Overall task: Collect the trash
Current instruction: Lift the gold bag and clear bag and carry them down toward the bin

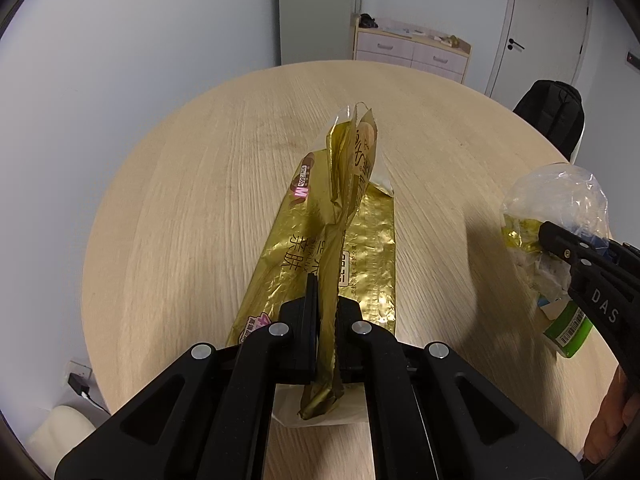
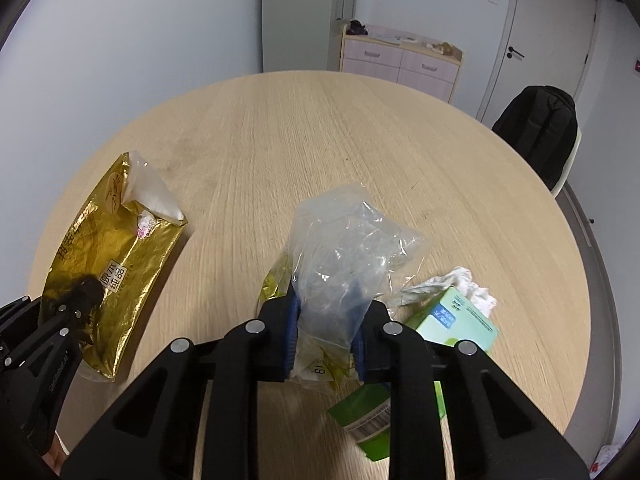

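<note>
Left gripper (image 1: 326,312) angled down, jaws clamped on gold bag (image 1: 344,216); right gripper (image 2: 326,336) (likewise tilted) seemingly pinches clear bag (image 2: 344,248).

Two bags (image 2: 112,248) (image 2: 344,256), one box (image 2: 456,320)

a round wooden worktop (image 2: 320,140) is filling the foreground. behind it a pale drawer cabinet (image 2: 400,62) is standing against the wall, with small clutter lying on top. a white door (image 2: 548,32) is sitting shut, and a black backpack (image 2: 540,128) is resting on a chair.
</note>
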A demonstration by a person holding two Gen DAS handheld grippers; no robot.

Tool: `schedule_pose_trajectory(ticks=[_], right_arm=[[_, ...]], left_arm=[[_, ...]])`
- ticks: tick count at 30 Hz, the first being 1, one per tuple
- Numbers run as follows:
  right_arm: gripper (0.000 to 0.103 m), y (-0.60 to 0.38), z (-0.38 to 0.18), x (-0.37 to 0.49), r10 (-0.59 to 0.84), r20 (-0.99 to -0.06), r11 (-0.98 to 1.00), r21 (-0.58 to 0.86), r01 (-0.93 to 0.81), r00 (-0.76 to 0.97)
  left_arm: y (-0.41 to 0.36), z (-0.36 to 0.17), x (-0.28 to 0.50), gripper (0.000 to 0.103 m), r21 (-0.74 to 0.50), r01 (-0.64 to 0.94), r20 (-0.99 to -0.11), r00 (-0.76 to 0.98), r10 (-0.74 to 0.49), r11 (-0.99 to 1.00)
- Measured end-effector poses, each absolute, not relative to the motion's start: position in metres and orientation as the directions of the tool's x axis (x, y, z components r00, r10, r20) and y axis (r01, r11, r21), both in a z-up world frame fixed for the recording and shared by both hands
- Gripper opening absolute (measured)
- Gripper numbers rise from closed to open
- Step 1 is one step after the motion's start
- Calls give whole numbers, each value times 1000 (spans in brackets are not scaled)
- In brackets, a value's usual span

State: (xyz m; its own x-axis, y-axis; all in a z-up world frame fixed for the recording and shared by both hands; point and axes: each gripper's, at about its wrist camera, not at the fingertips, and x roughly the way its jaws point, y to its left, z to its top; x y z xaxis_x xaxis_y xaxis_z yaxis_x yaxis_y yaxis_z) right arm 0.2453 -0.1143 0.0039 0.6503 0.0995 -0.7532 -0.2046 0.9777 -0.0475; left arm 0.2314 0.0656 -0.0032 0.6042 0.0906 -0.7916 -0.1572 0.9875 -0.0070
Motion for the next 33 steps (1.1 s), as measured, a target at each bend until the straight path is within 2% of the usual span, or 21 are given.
schedule_pose_trajectory(ticks=[33], right_arm=[[21, -135, 55, 108, 106, -645, 981, -56, -185, 757]], left_arm=[[54, 41, 121, 2, -24, -163, -730, 677, 94, 986]])
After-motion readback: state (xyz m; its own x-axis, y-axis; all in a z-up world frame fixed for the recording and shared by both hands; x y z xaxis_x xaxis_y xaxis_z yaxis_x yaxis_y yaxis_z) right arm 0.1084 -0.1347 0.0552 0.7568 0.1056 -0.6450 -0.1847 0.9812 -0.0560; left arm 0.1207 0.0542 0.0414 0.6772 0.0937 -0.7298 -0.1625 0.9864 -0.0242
